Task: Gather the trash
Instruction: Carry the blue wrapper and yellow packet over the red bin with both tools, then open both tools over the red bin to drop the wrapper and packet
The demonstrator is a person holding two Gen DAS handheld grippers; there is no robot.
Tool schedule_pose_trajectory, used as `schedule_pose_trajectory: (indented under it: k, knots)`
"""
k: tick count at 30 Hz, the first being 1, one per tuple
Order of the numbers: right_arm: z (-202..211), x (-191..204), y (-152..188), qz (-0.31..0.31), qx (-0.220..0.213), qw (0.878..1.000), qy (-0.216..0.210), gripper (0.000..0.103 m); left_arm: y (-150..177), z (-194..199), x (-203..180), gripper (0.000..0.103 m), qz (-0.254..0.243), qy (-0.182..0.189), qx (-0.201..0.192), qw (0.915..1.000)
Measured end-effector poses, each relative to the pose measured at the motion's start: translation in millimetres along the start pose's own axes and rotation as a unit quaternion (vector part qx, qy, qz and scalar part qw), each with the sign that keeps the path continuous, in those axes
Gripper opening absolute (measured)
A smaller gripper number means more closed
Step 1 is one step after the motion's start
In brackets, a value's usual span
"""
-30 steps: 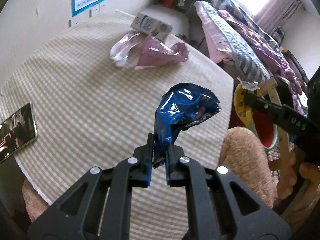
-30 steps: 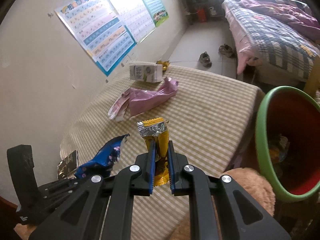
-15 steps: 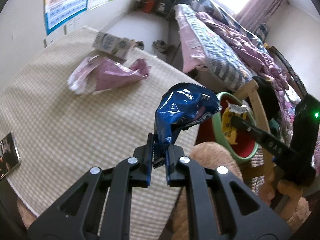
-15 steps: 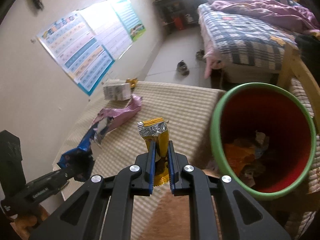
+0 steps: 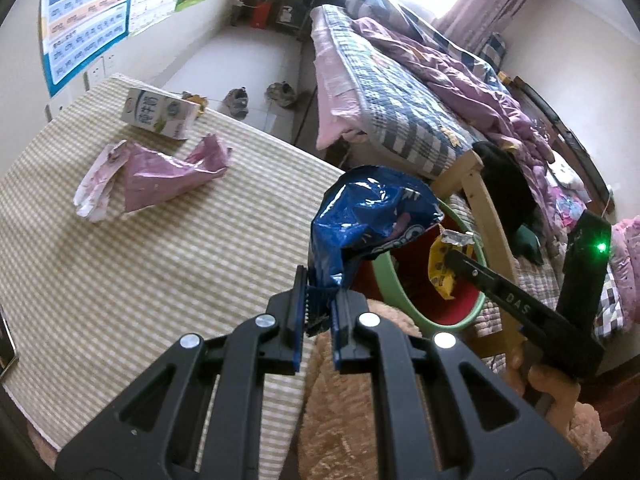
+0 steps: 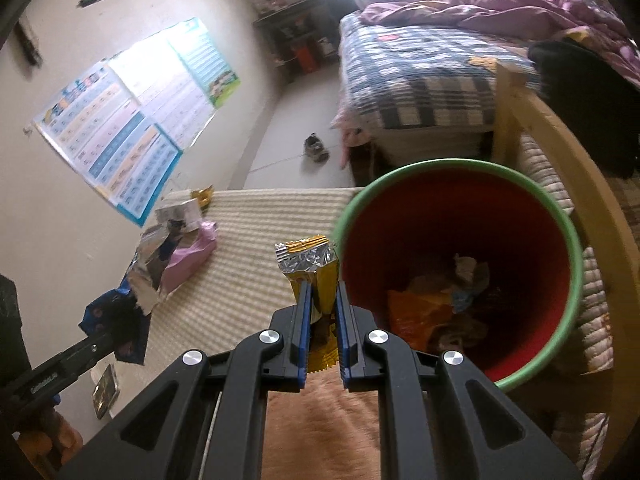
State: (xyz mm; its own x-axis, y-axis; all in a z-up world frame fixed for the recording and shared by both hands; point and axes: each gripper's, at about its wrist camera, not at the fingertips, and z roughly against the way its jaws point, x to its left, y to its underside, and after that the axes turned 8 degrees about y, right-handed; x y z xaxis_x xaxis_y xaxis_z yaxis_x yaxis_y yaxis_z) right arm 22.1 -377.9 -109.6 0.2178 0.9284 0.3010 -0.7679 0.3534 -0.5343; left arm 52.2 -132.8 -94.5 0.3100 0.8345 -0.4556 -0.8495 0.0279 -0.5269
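Note:
My left gripper point(image 5: 320, 300) is shut on a crumpled blue snack bag point(image 5: 372, 216), held up over the table's right edge. My right gripper point(image 6: 322, 300) is shut on a yellow foil wrapper point(image 6: 312, 268), just left of the rim of a red bin with a green rim point(image 6: 456, 248). The left wrist view shows that yellow wrapper point(image 5: 440, 268) hanging over the bin point(image 5: 400, 292) from the right gripper point(image 5: 452, 258). Several wrappers lie in the bin's bottom. A pink wrapper point(image 5: 168, 172) and a milk carton point(image 5: 160, 114) lie on the checked tablecloth point(image 5: 140, 260).
A bed with a plaid quilt point(image 5: 400, 92) stands behind the bin, beside a wooden chair frame point(image 5: 480, 200). A plush brown cushion point(image 6: 320, 432) sits below both grippers. A phone point(image 6: 105, 392) rests at the table's near left. Shoes point(image 5: 260, 96) lie on the floor. Posters point(image 5: 88, 12) hang on the wall.
Both grippers have swung right from over the table toward the bin, each keeping its wrapper. The bin now fills the right of the right wrist view.

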Motion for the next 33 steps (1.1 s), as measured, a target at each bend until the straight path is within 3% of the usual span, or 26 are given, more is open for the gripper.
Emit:
schedule_pose_trajectory:
  k: [20, 21, 23, 24, 28, 33]
  knots:
    - [18.0, -86.6, -6.1, -0.091, -0.025, 0.993, 0.068, 0.014, -8.7, -81.7, -81.3, 0.011, -0.06, 0.068, 0.069, 0.9935]
    - [18.2, -88.7, -5.9, -0.094, -0.025, 0.993, 0.071, 0.014, -9.1, -84.1, -85.1, 0.013, -0.064, 0.068, 0.07, 0.9931]
    - [17.5, -92.2, -5.0, -0.101, -0.024, 0.992, 0.077, 0.029, -8.7, -88.7, -90.4, 0.036, -0.069, 0.07, 0.074, 0.9924]
    - [16.7, -94.7, -4.3, -0.106, -0.021, 0.991, 0.078, 0.041, -7.8, -87.8, -90.2, 0.056, -0.068, 0.07, 0.067, 0.9929]
    - [15.5, -97.8, -1.5, -0.115, -0.021, 0.989, 0.086, 0.048, -7.6, -84.0, -74.8, 0.06, -0.056, 0.059, 0.059, 0.9949]
    - [11.0, -94.2, -0.8, -0.108, -0.015, 0.989, 0.096, 0.059, -15.3, -62.6, -14.9, 0.063, -0.01, 0.011, 0.029, 0.9995]
